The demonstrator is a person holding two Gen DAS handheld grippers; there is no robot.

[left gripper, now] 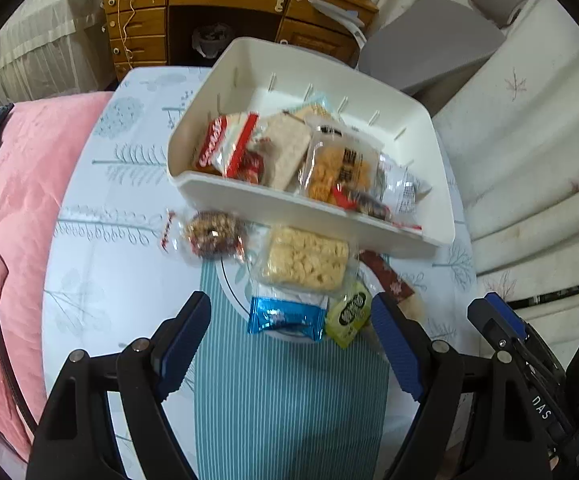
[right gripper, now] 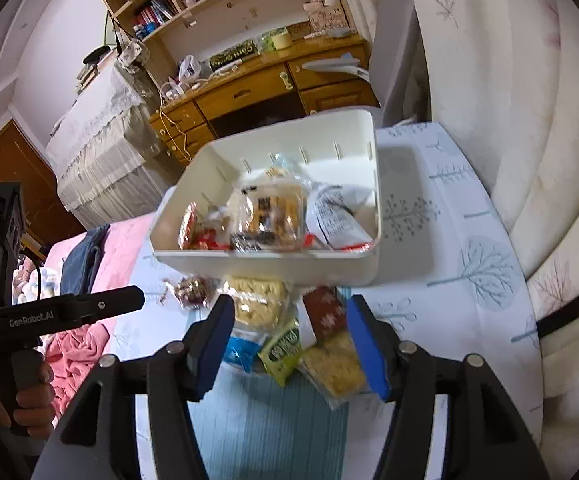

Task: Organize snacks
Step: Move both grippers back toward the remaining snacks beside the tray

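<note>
A white bin point(left gripper: 273, 204) on the table holds several wrapped snacks, among them a red-and-white packet point(left gripper: 229, 148) and an orange cracker pack point(left gripper: 339, 170). In front of it lie a chocolate ring snack point(left gripper: 213, 234), a rice cracker pack point(left gripper: 307, 258), a blue packet point(left gripper: 287, 318), a green packet point(left gripper: 349, 308) and a dark red packet point(left gripper: 387, 278). My left gripper point(left gripper: 290, 302) is open above the blue packet. My right gripper point(right gripper: 290, 306) is open over the green packet point(right gripper: 283, 348) and a second cracker pack point(right gripper: 335, 362), in front of the bin point(right gripper: 265, 266). Neither holds anything.
The loose snacks rest on a white plate point(left gripper: 233, 280) and a teal striped mat point(left gripper: 289, 400) on a tree-print tablecloth point(left gripper: 121, 200). Pink bedding point(left gripper: 17, 208) lies left, a wooden desk point(left gripper: 225, 0) and grey chair point(left gripper: 429, 44) behind. A hand point(right gripper: 29, 396) holds the left gripper's handle.
</note>
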